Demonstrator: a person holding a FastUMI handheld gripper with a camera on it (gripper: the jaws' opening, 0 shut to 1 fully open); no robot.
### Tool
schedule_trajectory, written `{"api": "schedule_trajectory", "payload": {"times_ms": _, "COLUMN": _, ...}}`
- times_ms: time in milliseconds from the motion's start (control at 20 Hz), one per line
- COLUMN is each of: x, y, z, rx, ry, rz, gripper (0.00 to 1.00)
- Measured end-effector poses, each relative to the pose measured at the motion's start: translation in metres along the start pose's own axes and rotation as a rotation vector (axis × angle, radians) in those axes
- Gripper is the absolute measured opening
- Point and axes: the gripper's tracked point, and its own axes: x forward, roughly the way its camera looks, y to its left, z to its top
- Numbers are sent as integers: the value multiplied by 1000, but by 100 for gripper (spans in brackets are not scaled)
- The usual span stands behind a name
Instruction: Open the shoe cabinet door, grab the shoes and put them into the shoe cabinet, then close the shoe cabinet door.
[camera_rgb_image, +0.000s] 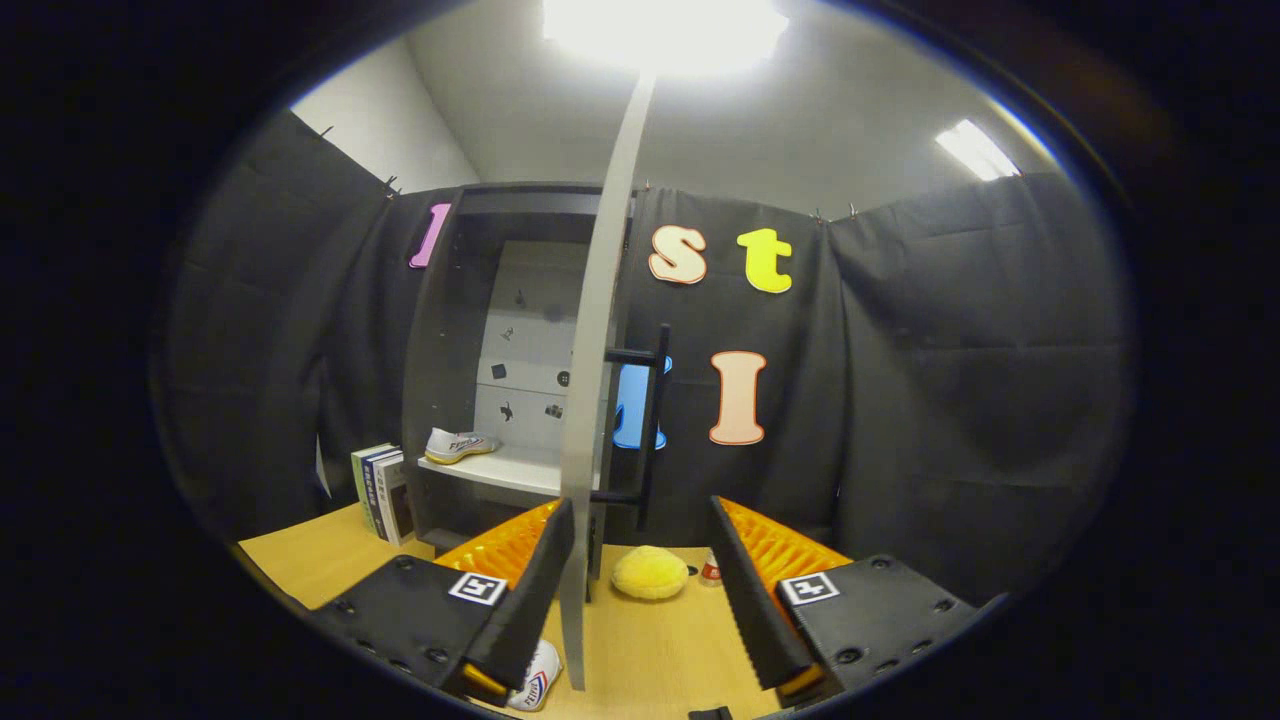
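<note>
The shoe cabinet (450, 330) stands on the wooden table with its door (600, 330) swung open, edge-on to me; the door's black bar handle (655, 420) faces right. One white shoe (458, 445) rests on the cabinet's white shelf (500, 468). A second white shoe (537, 678) lies on the table under my left finger, partly hidden by it. My gripper (642, 545) is open, and the door's edge runs between its fingers, close to the left one.
A yellow round plush (650, 573) lies on the table (300, 560) just ahead of the fingers, with a small bottle (711, 570) beside it. Upright books (380, 490) lean left of the cabinet. Black cloth walls surround the booth.
</note>
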Motion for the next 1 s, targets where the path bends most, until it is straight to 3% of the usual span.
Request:
{"api": "schedule_trajectory", "payload": {"times_ms": 50, "x": 1, "y": 6, "z": -3, "rx": 9, "ry": 2, "rz": -4, "gripper": 95}}
{"api": "schedule_trajectory", "payload": {"times_ms": 100, "x": 0, "y": 14, "z": -9, "rx": 12, "ry": 14, "rz": -1, "gripper": 99}}
{"api": "schedule_trajectory", "payload": {"times_ms": 450, "x": 1, "y": 76, "z": -65, "rx": 1, "ry": 140, "rz": 98, "gripper": 98}}
{"api": "schedule_trajectory", "payload": {"times_ms": 1000, "x": 37, "y": 143, "z": -221, "rx": -6, "ry": 471, "rz": 228, "gripper": 98}}
